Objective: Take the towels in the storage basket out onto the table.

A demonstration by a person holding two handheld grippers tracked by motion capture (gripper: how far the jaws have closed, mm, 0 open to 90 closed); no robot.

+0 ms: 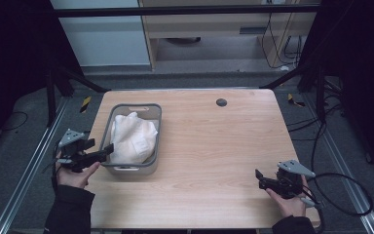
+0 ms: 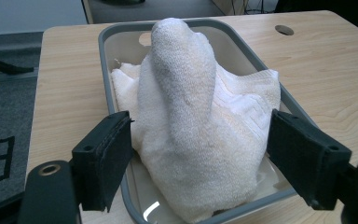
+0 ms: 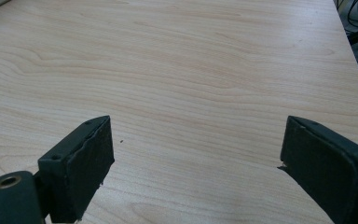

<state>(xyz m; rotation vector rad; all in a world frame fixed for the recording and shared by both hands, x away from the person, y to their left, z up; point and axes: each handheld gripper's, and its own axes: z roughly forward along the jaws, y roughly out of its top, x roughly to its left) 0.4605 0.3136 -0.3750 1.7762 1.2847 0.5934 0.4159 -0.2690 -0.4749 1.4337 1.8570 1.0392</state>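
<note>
Both grippers sit wide open, the left gripper [image 1: 108, 149] parked right at the grey bin's [image 1: 152, 163] near corner, probably lining up on the bunched white towel [image 1: 132, 138] heaped inside, while the right gripper [image 1: 259, 178] idles over bare table [image 1: 214, 146], well apart.

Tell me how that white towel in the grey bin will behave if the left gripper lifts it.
The towel looks like soft terry piled in folds, so it will probably sag and unfurl. It seems light. The bin may stay put.
</note>
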